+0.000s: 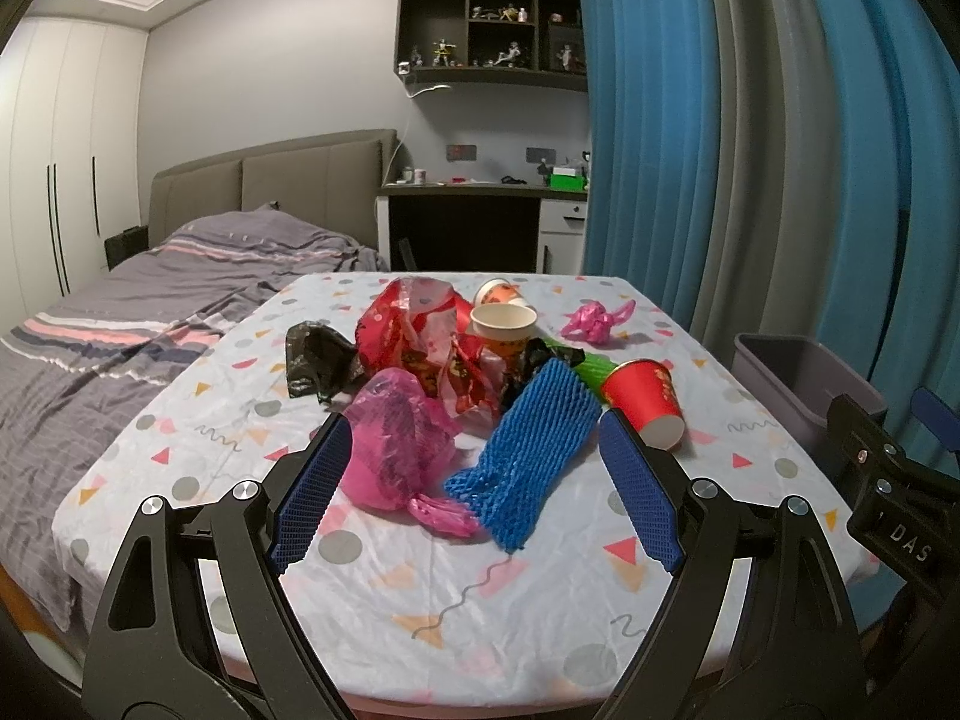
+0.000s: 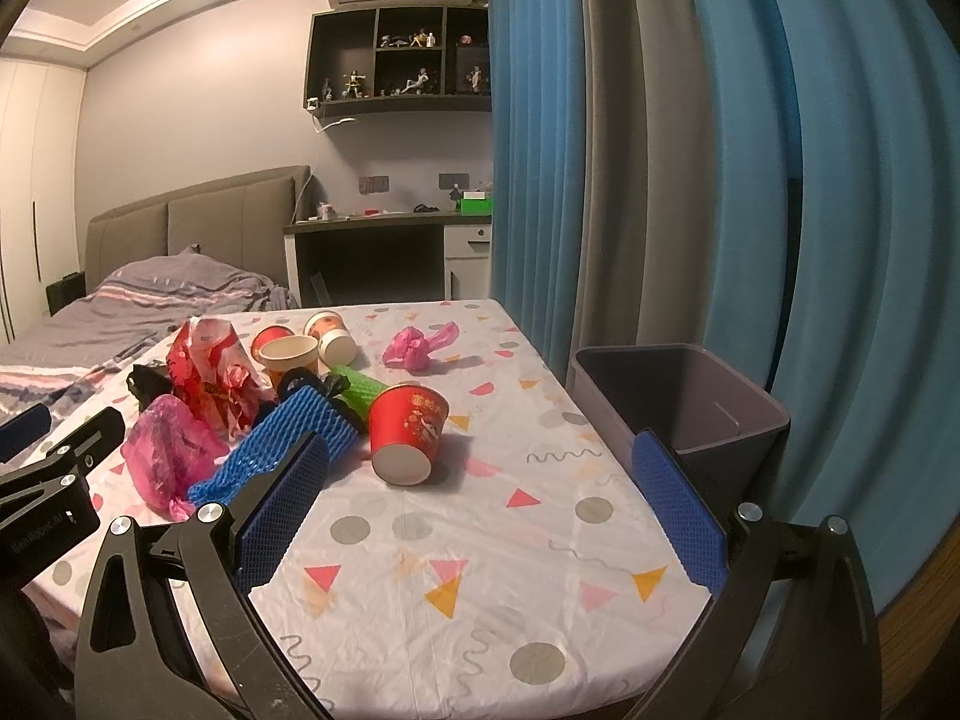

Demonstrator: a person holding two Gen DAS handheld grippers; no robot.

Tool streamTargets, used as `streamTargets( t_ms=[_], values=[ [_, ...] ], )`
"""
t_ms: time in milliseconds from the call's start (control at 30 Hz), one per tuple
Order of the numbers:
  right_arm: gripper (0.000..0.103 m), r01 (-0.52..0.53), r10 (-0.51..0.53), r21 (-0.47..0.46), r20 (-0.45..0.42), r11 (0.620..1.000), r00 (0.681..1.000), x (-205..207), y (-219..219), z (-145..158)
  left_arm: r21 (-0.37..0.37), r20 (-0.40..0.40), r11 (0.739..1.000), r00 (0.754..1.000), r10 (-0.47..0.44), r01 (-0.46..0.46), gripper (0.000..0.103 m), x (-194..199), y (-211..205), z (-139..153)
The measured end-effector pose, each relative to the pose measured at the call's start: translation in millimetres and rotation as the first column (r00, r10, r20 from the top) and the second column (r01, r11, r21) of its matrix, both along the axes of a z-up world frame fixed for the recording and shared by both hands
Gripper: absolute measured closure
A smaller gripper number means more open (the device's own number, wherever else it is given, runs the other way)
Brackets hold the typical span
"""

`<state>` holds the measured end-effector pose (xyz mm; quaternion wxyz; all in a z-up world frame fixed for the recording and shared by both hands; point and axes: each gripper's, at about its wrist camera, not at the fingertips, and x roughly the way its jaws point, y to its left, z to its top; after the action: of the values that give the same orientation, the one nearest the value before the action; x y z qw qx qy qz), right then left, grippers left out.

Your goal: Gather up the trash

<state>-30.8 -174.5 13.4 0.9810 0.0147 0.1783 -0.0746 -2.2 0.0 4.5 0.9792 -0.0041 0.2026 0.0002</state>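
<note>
Trash: blue foam net sleeve (image 1: 528,450) lies on table (image 1: 420,630) just ahead of my left hand-held gripper (image 1: 474,486), long axis running away and slightly right. Both jaws wide open, nothing held. Right hand-held gripper (image 2: 486,504) sits nearer the grey bin (image 2: 690,414). I'd take the sleeve w/ left.

Bed (image 1: 150,300), blue curtains (image 1: 654,138), desk (image 1: 474,192), figurine shelf (image 1: 492,30)

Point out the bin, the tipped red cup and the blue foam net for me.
bin (image 2: 744,420): right wrist view, near wall.
red cup (image 2: 411,423): right wrist view, its side.
blue foam net (image 1: 528,450): left wrist view, its middle.
</note>
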Motion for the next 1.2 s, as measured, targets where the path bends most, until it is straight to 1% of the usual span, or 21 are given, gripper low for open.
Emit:
streamTargets(
  t_ms=[1200],
  values=[
    [0.005, -0.001, 0.001, 0.006, 0.009, 1.0, 1.0, 2.7, -1.3, 2.2, -0.003, -0.004, 1.0, 1.0, -0.001, 0.001, 0.02, 2.0, -1.8, 0.0]
  ],
)
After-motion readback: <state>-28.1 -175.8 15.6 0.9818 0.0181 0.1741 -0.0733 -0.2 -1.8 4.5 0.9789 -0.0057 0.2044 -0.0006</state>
